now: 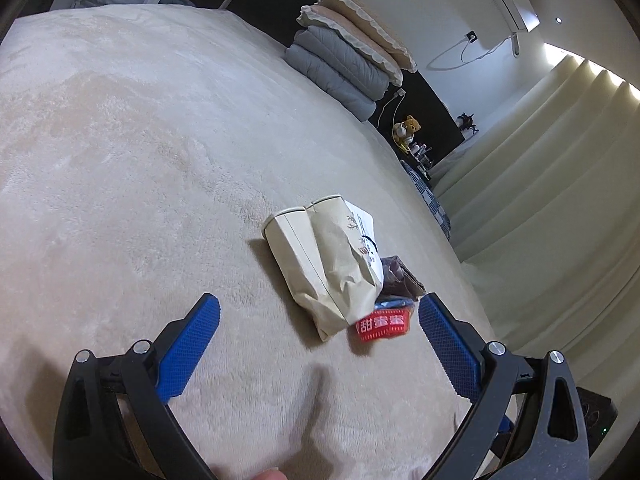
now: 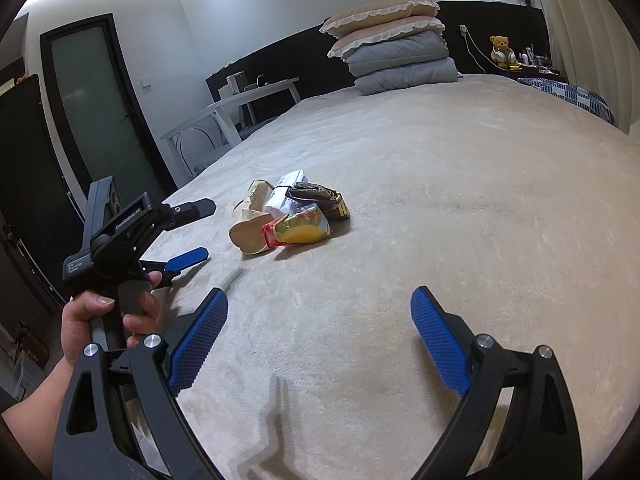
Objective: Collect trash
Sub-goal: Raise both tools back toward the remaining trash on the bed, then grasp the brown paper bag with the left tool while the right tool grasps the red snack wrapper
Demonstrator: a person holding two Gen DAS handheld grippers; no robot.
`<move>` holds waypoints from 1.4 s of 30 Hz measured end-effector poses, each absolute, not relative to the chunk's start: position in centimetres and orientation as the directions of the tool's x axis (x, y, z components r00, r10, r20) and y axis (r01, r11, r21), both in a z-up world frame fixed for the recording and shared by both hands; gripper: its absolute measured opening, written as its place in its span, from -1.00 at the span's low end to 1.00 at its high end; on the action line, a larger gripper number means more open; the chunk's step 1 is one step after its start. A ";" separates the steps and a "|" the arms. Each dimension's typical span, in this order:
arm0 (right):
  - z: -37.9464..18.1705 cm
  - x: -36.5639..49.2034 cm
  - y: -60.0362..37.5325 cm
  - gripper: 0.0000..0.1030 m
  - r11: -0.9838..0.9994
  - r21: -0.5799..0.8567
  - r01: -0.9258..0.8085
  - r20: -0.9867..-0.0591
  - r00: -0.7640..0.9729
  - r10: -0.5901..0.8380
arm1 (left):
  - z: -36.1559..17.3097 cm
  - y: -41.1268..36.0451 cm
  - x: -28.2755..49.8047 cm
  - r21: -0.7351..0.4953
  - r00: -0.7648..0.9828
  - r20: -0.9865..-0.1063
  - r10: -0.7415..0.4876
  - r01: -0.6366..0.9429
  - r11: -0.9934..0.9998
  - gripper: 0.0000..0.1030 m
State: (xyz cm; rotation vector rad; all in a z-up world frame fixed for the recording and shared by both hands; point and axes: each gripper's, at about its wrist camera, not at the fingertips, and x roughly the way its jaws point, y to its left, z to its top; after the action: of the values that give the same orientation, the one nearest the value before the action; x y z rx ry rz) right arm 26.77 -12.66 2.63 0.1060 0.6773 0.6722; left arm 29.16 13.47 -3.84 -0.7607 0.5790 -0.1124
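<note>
Both tongs gaped wide, nothing between the blue pads. Left tongs (image 1: 319,310) sat low over the cream plush bed cover (image 1: 140,160), tips just short of the trash pile: crumpled beige paper bag (image 1: 326,264) lying on its side, red snack wrapper with white characters (image 1: 383,326) touching its near end, dark brown wrapper (image 1: 400,278) behind. Right tongs (image 2: 320,300) hung further back, well apart from the same pile, where a yellow-and-red snack packet (image 2: 300,230) lay in front. Person's left hand (image 2: 96,320) gripped the left tool's handle. Stacked grey and beige pillows (image 2: 394,46) sat at the bed's far end
</note>
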 end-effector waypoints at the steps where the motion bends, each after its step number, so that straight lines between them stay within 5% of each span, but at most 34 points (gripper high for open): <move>1: 2.6 26.9 -12.6 0.78 0.786 0.298 -0.542 -0.546 0.578 0.606 | -4.1 13.7 29.6 -0.688 0.840 -0.450 -0.304 -0.109 0.717 0.87; 17: 2.4 28.0 -10.6 0.78 0.768 0.262 -0.584 -0.560 0.556 0.614 | -4.1 12.5 33.9 -0.687 0.824 -0.446 -0.350 -0.065 0.723 0.85; 21: 2.2 27.8 -10.2 0.78 0.766 0.243 -0.595 -0.567 0.554 0.610 | -4.5 11.5 34.7 -0.666 0.806 -0.472 -0.355 -0.062 0.744 0.20; 42: 2.2 29.3 -9.3 0.78 0.775 0.258 -0.576 -0.575 0.553 0.603 | -2.9 13.1 29.9 -0.611 0.851 -0.451 -0.268 -0.075 0.788 0.15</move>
State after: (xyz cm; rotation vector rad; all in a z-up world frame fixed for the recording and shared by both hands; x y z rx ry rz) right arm 29.28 -9.28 2.18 0.0411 0.6956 0.6968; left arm 29.94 13.11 -2.85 -0.6628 0.5520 -0.1099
